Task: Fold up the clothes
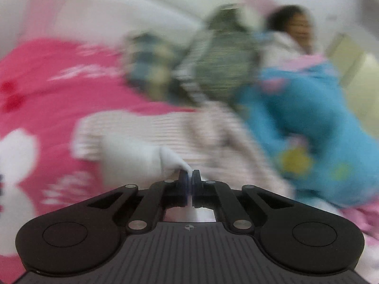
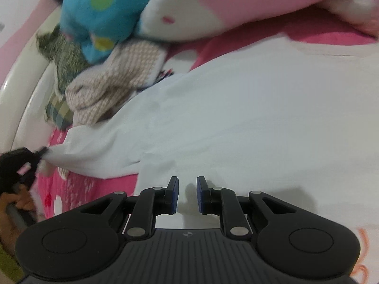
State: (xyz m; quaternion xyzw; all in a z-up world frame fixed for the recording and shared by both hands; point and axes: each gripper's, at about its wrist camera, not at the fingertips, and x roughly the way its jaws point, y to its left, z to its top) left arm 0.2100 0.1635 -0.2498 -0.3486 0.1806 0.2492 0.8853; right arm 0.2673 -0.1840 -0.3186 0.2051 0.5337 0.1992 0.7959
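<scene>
The white garment [image 2: 236,118] lies spread across the pink bed cover [image 2: 94,184], filling most of the right wrist view, directly ahead of and under the right gripper [image 2: 187,189]. One corner of it is drawn out toward the left gripper [image 1: 189,177], whose fingers [image 1: 182,179] are clenched together with a thin point of white cloth pinched between them; the right wrist view shows that same gripper at its left edge, with the cloth pulled into a taut peak from it. The right gripper's fingers [image 2: 174,189] stand a little apart, just above the garment's near edge, with nothing between them; contact with the cloth cannot be told. The garment is plain white, thin and mostly smooth, with soft creases near the pulled corner. Beyond it lie a checked beige garment [image 2: 113,80] and a blue plush toy [image 2: 99,16].
</scene>
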